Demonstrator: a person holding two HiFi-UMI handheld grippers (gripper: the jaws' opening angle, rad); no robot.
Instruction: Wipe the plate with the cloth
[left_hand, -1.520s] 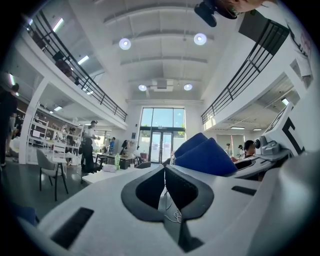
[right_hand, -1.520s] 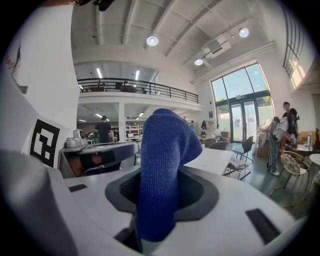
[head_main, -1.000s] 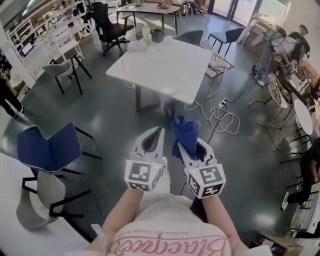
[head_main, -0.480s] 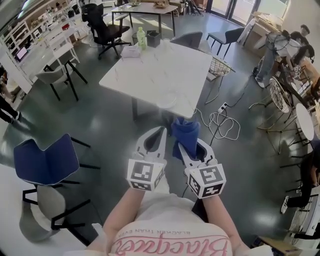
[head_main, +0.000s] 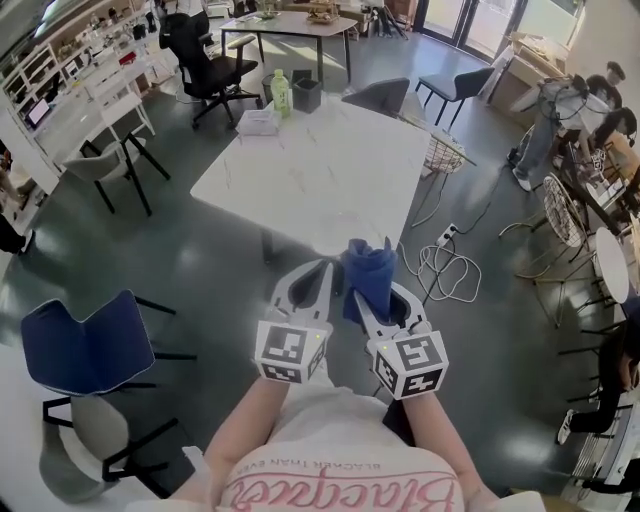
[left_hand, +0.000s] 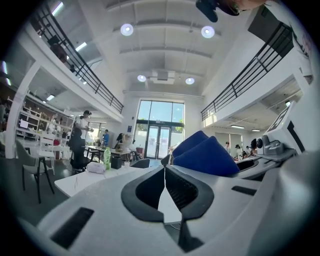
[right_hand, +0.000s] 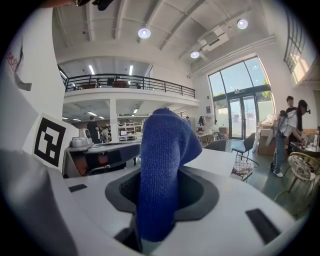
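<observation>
Gripping blue cloth (right_hand: 161, 165) w/ R gripper (head_main: 374, 296), jaws clamped on its lower end, rest sticking up past tips. L gripper (head_main: 322, 270) just beside it, jaws shut, nothing btwn. White table (head_main: 320, 150) ahead of both; pale plate (head_main: 330, 238) faint on near edge, just past tips.

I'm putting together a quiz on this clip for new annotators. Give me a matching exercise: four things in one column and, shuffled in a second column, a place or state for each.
Column one
1. left gripper
2. right gripper
3. green bottle
4. blue chair

Column two
A. on the floor, at the head view's left
B. shut on the blue cloth
C. shut, with nothing between its jaws
D. standing at the far end of the white table

Pairs: 1-C, 2-B, 3-D, 4-A
</observation>
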